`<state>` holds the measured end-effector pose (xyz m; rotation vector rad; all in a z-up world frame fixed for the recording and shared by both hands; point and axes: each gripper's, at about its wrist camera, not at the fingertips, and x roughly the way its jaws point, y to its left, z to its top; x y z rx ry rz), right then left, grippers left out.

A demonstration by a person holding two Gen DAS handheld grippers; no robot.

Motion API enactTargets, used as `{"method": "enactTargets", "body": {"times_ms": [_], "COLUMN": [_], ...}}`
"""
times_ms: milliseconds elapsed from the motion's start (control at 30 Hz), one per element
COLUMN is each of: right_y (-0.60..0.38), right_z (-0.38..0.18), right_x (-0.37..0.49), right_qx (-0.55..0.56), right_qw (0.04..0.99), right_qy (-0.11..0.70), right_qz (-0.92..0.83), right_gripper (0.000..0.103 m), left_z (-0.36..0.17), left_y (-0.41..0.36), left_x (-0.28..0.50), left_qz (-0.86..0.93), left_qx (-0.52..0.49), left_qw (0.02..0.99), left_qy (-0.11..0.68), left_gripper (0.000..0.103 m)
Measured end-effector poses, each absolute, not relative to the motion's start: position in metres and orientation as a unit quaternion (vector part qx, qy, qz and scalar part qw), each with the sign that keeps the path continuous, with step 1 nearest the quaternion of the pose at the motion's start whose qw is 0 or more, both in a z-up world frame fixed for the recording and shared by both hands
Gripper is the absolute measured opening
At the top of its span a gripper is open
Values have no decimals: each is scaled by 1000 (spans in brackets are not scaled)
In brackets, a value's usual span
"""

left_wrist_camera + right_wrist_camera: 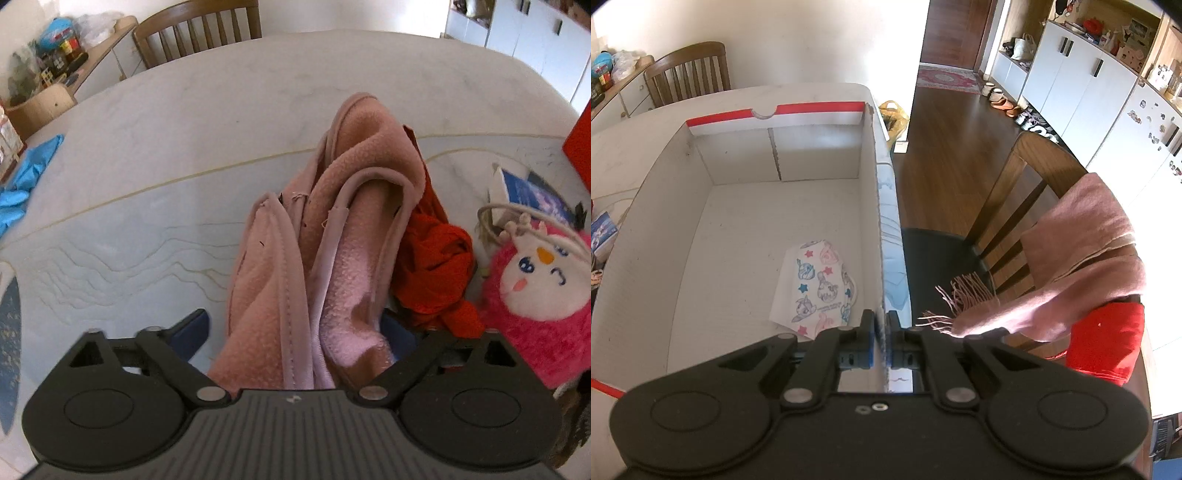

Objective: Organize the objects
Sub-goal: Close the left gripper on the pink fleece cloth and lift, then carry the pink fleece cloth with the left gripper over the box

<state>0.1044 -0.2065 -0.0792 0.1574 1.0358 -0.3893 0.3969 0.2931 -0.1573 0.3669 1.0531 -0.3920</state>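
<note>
Evidently the right gripper (881,334) pinches the box wall (878,221) steady while the left gripper (295,332), jaws wide, straddles the pink blanket (332,258).

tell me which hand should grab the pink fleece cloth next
Left. The left gripper straddles the pink fleece cloth with jaws open; the right gripper is shut on the cardboard box wall.

The left wrist camera is looking steeply down along its fingers, close over a pink fleece cloth (325,258) on the marble table (155,166). The right wrist camera is tilting down too, hovering near the white cardboard box (875,206) at the table's edge (wooden floor beyond). Both views are sharing the table and the slatted chair (199,33) behind it.
</note>
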Motion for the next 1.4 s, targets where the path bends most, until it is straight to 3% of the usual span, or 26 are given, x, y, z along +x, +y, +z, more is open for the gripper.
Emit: {"method": "enactTargets", "body": {"times_ms": [33,100,200,367,900,1400], "right_y": [-206,-206,-206,-207,-211,-206], "right_z": [-79,-79,-79,-80,-83,-85], "right_x": [104,104,104,103,100,98], "right_qx": [74,75,76,80,101,106], "right_qw": [848,848,848,851,855,860], "right_qy": [492,491,490,487,480,477], "right_qz": [-185,-185,-184,-182,-167,-147], "right_gripper": [5,5,5,5,2,2], "left_z": [-156,-153,-151,-143,-71,-28], "left_y": [294,297,300,303,312,215], "left_x": [397,397,395,388,345,295], "left_qz": [-186,-184,-181,-159,-153,-266], "left_qx": [165,151,140,140,64,66], "left_qw": [832,834,835,842,874,855], "left_qy": [497,498,501,495,457,440], "left_gripper": [81,58,37,24,21,21]}}
